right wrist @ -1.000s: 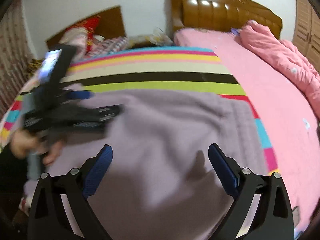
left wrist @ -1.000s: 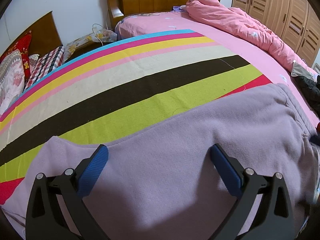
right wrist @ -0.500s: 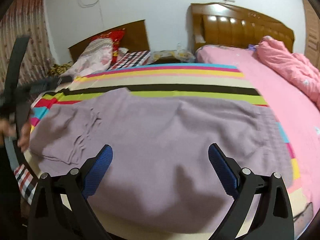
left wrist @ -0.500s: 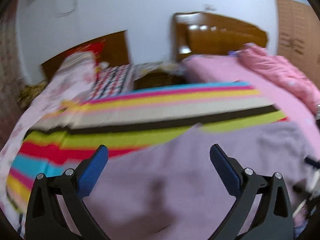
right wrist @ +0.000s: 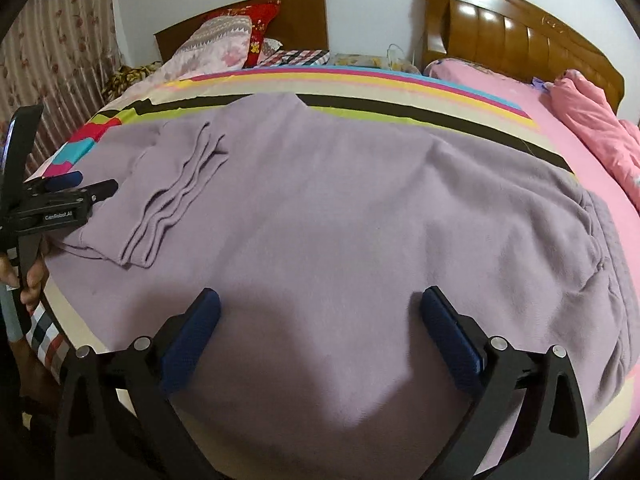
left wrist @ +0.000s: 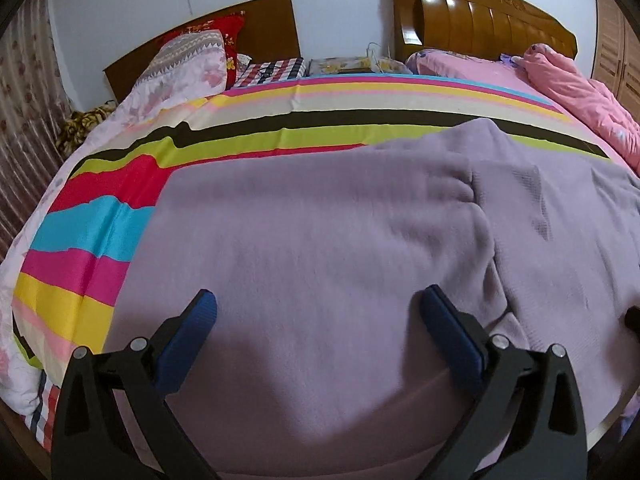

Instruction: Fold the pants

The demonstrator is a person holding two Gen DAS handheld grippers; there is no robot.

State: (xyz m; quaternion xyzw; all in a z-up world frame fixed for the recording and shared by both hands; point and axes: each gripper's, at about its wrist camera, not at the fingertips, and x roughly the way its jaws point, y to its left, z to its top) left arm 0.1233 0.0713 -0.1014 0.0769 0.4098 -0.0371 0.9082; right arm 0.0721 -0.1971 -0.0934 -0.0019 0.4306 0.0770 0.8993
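1. Both hand-held grippers stood with their blue-padded jaws wide apart and nothing between them: the left gripper and the right gripper each hovered over the soft lilac knitted pants, probably so the person could look over the cloth before choosing a grip.
2. In the right wrist view the left gripper sat at the left edge of the bed, near the leg ends, with a hand on its handle; that spacing suggested one tool for each end of the garment.
3. The pants lay spread lengthwise along the near edge of the bed covered by a bright striped sheet, waistband toward the right end.
4. One leg end was turned back on itself in rippled layers, so I judged the fold begun but untidy.
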